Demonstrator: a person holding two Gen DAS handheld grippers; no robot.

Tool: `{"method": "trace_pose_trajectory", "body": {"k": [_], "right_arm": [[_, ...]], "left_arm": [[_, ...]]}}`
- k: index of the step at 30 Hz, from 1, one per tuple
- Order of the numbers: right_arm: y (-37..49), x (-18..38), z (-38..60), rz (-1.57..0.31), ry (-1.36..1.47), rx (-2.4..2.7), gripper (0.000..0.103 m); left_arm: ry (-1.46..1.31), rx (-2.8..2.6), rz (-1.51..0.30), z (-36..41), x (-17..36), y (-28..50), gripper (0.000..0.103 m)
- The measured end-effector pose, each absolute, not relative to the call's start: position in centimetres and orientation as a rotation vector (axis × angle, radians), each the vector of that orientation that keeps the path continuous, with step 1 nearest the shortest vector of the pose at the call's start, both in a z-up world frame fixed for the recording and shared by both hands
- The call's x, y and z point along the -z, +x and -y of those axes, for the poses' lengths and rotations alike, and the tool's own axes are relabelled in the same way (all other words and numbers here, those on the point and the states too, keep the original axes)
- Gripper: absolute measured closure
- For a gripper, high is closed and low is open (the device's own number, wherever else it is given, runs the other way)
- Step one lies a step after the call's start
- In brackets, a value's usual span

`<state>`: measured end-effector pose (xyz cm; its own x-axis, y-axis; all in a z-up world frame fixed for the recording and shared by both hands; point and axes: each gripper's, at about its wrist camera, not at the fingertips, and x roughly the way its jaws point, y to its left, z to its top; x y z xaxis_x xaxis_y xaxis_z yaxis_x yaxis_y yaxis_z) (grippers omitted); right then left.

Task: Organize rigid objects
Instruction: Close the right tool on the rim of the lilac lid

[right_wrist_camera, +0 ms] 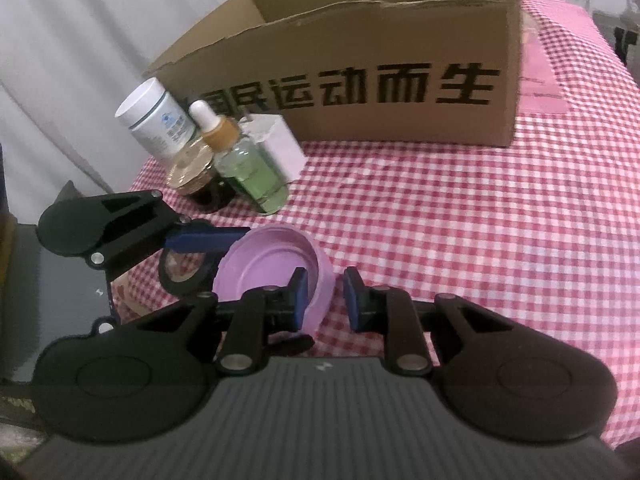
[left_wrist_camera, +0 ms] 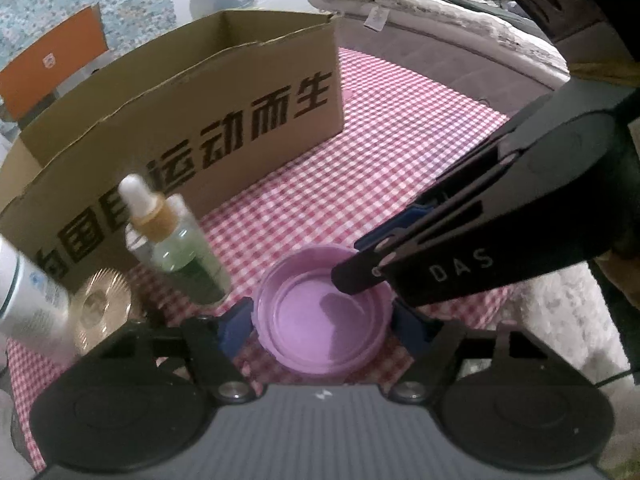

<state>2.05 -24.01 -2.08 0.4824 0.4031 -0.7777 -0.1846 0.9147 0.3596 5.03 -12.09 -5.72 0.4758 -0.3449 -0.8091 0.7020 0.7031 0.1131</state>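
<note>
The purple lid lies open side up on the checked tablecloth, in front of the cardboard box, and both tools are on it at once. The left gripper stands wide, with one blue pad close against each side of the lid; whether those pads press or only flank it cannot be told. The right gripper is closed almost fully over the lid's side wall, one pad inside and one outside. A thin strip of cloth seems to show beside the outer pad, yet the lid sits tilted up on that side, which suits a pinch.

The step in hand looks like taking up the lid to put it away, probably in the box, which is open at the top. The next move calls for one firm hold, then a lift high enough to clear the box's ragged front edge.

Left of the lid stand a green dropper bottle, a ribbed gold cap, a white jar and a small white carton. Beyond the table are a mattress and a pale curtain.
</note>
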Motion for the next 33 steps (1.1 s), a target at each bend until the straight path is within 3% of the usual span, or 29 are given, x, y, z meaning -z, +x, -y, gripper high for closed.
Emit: {"method": "trace_pose_trajectory", "body": {"k": [33], "right_arm": [[0.4, 2.3, 27.9, -0.953, 0.343, -0.297, 0.083]], "left_arm": [[0.464, 0.693, -0.847, 15.2, 5.9, 5.1, 0.028]]}}
